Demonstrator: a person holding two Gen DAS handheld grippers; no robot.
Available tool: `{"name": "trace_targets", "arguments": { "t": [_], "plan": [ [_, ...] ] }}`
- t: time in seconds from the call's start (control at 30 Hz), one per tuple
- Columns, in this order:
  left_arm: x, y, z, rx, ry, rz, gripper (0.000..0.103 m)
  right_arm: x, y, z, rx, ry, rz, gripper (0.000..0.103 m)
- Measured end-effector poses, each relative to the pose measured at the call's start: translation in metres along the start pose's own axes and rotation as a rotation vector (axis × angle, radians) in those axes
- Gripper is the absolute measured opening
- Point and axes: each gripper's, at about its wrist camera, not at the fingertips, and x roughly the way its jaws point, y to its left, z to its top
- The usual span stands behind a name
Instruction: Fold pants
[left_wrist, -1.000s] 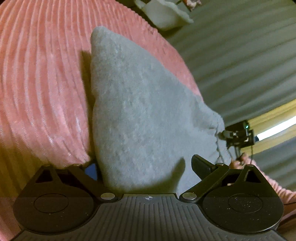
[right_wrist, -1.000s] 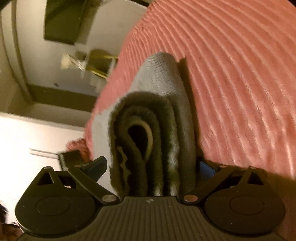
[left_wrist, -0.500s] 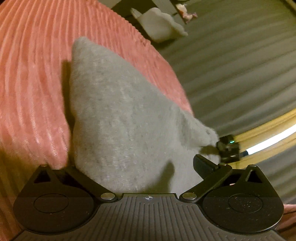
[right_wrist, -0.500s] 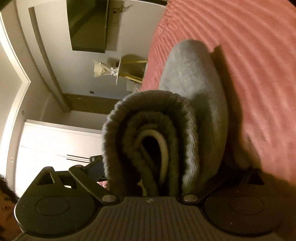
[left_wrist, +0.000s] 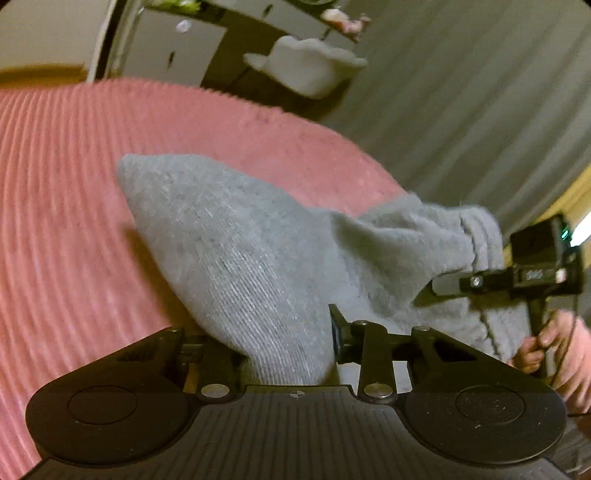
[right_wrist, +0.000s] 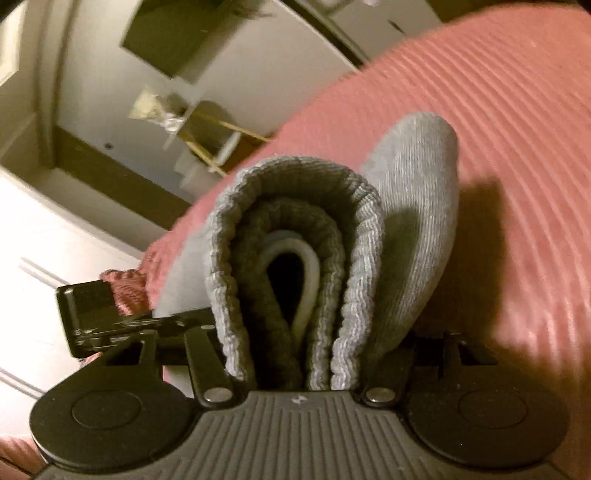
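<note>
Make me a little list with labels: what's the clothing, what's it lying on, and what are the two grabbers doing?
clothing: grey pants, bunched
ribbed waistband: folded over
lying on: pink ribbed bedspread
left hand-held gripper: closing on the pants' plain end
right hand-held gripper: closing on the waistband end
person: a hand holds the right gripper's handle

The right tongs (right_wrist: 295, 354) are closing on the folded gray pants (right_wrist: 299, 266), whose ribbed waistband curls in layers around a pale drawstring loop (right_wrist: 308, 269) (its ends are hidden). The bundle fills the gap between the jaws above the pink ribbed bedspread (right_wrist: 498, 147).
</note>
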Motion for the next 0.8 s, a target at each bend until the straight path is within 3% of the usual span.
{"name": "trace_targets", "arguments": {
  "t": [0.2,0.4,0.5,0.63,0.67,0.73,0.8],
  "plan": [
    [-0.012,-0.015,0.033,0.022,-0.075,0.02,0.032,0.008,0.048,0.025,-0.094,-0.048,-0.037,0.058],
    [-0.035,0.015,0.073,-0.04,-0.191,0.085,0.034,0.022,0.046,0.069,-0.049,-0.125,0.047,0.058],
    [-0.015,0.046,0.08,-0.072,-0.174,0.217,0.052,0.058,0.025,0.086,-0.002,-0.116,-0.002,0.061],
    [0.018,0.099,0.069,-0.237,-0.04,0.357,0.065,0.104,-0.02,0.096,0.08,-0.009,-0.351,0.078],
    [0.015,0.108,0.064,-0.276,-0.037,0.344,0.075,0.101,-0.031,0.096,0.131,-0.013,-0.351,0.082],
    [-0.005,0.117,0.05,-0.333,-0.092,0.293,0.077,0.078,-0.047,0.093,0.253,-0.08,-0.279,0.086],
    [-0.024,0.119,0.041,-0.343,-0.128,0.305,0.083,0.053,-0.045,0.091,0.267,-0.123,-0.259,0.087]
  ]
}}
